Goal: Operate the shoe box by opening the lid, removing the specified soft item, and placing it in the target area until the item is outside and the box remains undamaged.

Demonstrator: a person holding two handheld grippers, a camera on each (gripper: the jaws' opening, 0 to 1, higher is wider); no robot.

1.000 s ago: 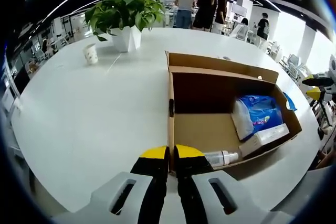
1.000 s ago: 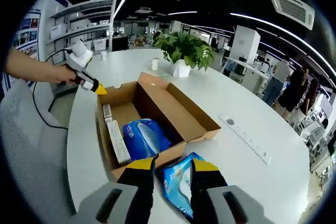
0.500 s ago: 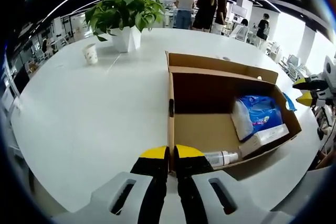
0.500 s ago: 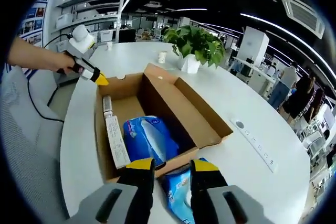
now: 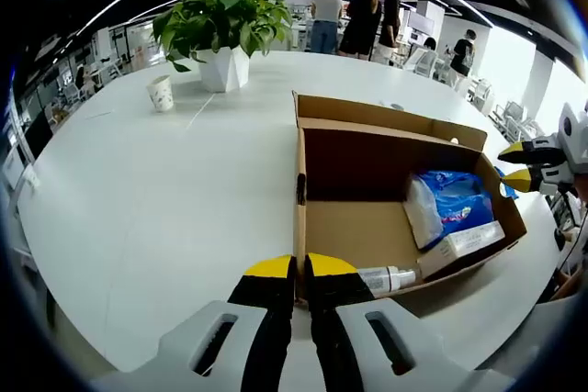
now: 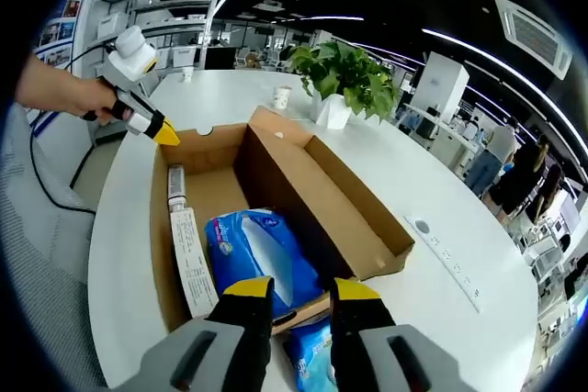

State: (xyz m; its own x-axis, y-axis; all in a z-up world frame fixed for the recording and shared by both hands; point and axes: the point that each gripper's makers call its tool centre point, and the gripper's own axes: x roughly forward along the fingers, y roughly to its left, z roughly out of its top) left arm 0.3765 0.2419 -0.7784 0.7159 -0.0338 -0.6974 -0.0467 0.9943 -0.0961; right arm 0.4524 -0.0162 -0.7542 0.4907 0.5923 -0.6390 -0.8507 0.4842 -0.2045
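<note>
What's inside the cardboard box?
The box holds a blue soft pack, a long white carton and a small bottle. Anything under the pack is hidden. Another blue pack lies outside, by the right gripper.

White table (image 5: 138, 199) carries open shoe box (image 5: 367, 130), potted plant (image 5: 220, 29), paper cup (image 5: 161, 94), power strip (image 6: 447, 254).

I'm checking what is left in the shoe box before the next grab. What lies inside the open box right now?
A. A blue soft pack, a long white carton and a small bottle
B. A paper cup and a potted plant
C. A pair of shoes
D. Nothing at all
A: in the right gripper view the open shoe box holds a blue soft pack, a long white carton and a small bottle.
</note>
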